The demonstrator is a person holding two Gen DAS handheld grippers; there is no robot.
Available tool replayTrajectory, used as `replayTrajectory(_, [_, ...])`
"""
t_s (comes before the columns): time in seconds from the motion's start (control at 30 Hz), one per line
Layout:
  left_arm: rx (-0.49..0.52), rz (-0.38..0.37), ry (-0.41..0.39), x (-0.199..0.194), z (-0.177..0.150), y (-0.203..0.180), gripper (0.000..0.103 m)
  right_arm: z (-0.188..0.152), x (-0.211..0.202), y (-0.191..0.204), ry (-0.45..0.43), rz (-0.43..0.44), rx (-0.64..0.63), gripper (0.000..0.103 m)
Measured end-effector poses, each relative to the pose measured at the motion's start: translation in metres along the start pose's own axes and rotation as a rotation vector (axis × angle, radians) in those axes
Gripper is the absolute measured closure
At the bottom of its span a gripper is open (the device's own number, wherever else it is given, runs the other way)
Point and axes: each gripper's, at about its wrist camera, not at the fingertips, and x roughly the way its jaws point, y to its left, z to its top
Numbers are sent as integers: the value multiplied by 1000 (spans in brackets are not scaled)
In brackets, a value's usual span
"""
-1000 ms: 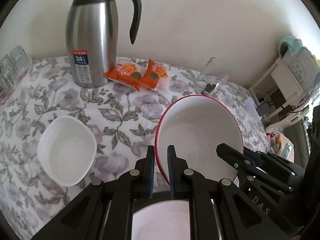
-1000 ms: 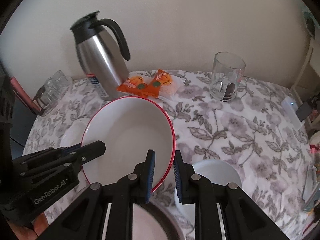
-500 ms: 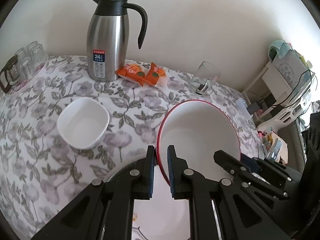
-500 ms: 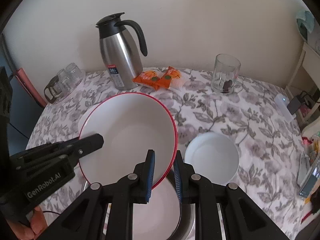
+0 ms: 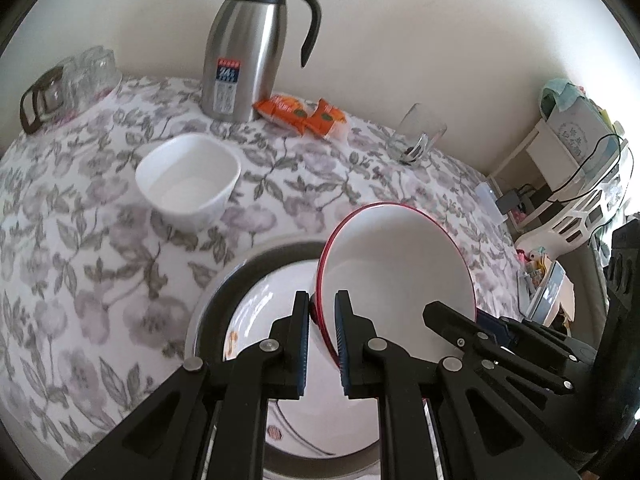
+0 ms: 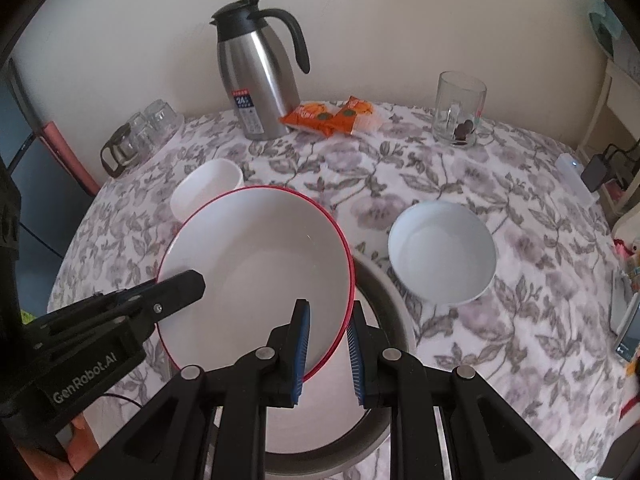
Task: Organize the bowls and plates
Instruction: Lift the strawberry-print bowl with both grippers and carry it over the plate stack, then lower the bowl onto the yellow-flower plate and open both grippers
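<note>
Both grippers hold one red-rimmed white bowl (image 5: 396, 268) by opposite sides of its rim. My left gripper (image 5: 322, 324) is shut on its left rim. My right gripper (image 6: 327, 332) is shut on its right rim; the bowl (image 6: 256, 276) hangs tilted above a grey-rimmed plate (image 5: 224, 276) with a white plate (image 5: 264, 304) in it. The grey-rimmed plate (image 6: 390, 292) also shows below in the right wrist view. A square white bowl (image 5: 188, 184) stands to the far left, also in the right wrist view (image 6: 206, 186). A round white bowl (image 6: 442, 258) stands to the right.
A steel thermos jug (image 6: 256, 76), orange snack packets (image 6: 328, 114) and a glass mug (image 6: 460, 110) stand at the back of the flowered tablecloth (image 6: 520, 320). Upturned glasses (image 6: 140, 136) sit at the back left. A phone (image 6: 628, 328) lies at the right edge.
Both grippers have drawn back and up with the red-rimmed bowl. The stacked plates below and the round white bowl have come into view.
</note>
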Motion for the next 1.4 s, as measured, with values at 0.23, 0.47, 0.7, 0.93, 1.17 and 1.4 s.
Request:
replayTrajectory(0.23, [-32, 11, 2, 9, -22, 7, 90, -19, 16, -1, 35, 6, 5, 83])
replayTrajectory(0.47, [-43, 10, 10, 18, -33, 12, 90, -27, 25, -2, 56, 1, -5, 83])
replayTrajectory(0.7, [-53, 11, 26, 25, -36, 16, 90, -29, 31, -1, 73, -2, -10, 83])
replayTrajectory(0.93, [-63, 16, 37, 28, -38, 20, 90, -30, 37, 1, 90, -3, -16, 83])
replayTrajectory(1.17, [-70, 20, 40, 30, -38, 22, 90, -31, 40, 3, 94, -4, -20, 83])
replayTrajectory(1.4, [-71, 17, 39, 30, -38, 22, 90, -31, 42, 4, 96, -3, -20, 81])
